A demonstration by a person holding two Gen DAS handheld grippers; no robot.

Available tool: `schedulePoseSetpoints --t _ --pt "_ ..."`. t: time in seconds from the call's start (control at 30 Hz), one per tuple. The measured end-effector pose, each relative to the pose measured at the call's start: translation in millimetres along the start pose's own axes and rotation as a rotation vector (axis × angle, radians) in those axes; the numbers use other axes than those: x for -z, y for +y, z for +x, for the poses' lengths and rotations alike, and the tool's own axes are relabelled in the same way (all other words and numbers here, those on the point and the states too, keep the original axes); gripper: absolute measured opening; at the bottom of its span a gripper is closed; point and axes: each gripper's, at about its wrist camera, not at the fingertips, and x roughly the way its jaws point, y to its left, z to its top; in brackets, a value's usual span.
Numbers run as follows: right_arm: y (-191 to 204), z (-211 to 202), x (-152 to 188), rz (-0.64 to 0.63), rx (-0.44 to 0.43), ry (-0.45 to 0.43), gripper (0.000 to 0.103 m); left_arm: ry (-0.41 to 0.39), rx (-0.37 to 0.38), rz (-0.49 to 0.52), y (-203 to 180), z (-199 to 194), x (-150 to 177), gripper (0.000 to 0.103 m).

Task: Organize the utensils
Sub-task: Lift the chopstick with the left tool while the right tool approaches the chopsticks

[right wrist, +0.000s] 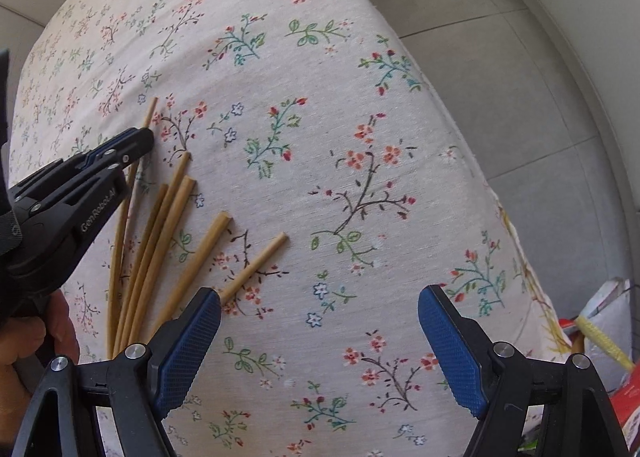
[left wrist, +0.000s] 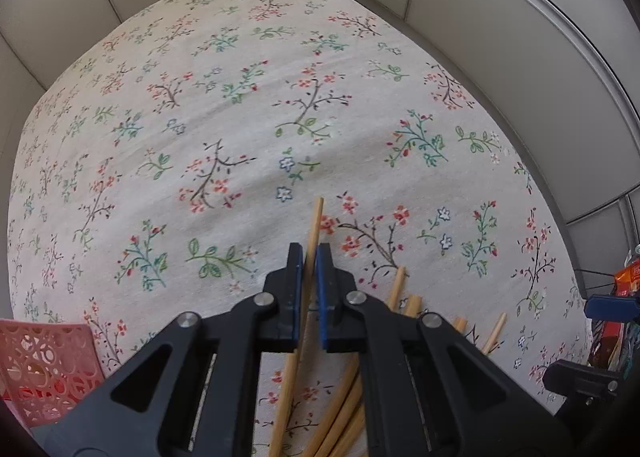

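Observation:
A thin wooden chopstick [left wrist: 316, 217] is clamped between the blue pads of my left gripper [left wrist: 310, 253], which is shut on it; its tip sticks out past the fingers. The right wrist view shows the same left gripper [right wrist: 144, 139] from the side, with that chopstick [right wrist: 151, 111] reaching beyond it. Several loose chopsticks [right wrist: 176, 209] lie fanned on the floral tablecloth [right wrist: 340, 137], just beside and under the left gripper, and they show in the left wrist view as loose chopsticks [left wrist: 344, 409]. My right gripper [right wrist: 320, 321] hangs open over bare cloth to their right, holding nothing.
A pink perforated basket [left wrist: 44, 369] stands at the table's near left corner. Snack packets [left wrist: 628, 277] and bags [right wrist: 604, 321] sit off the table's right edge. A hand [right wrist: 24, 341] grips the left tool. Pale tiled floor surrounds the table.

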Motion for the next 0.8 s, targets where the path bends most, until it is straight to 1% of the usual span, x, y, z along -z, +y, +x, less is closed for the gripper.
schedulePoseSetpoints --t 0.13,0.3,0.73,0.77,0.8 --pt "6 2 1 -0.008 0.010 0.001 0.085 -0.014 -0.012 -0.027 15 -12 7 0.007" --pt "16 8 2 -0.018 0.008 0.009 0.085 -0.037 -0.033 -0.010 29 -35 14 0.006" --pt "35 39 2 -0.002 0.024 0.047 0.085 -0.097 0.012 -0.052 57 -95 55 0.006" --pt "36 42 3 0.007 0.027 0.050 0.085 -0.103 0.015 -0.053 58 -98 57 0.006" --pt "36 46 3 0.015 0.032 0.053 0.082 -0.107 0.019 -0.055 59 -100 60 0.006"
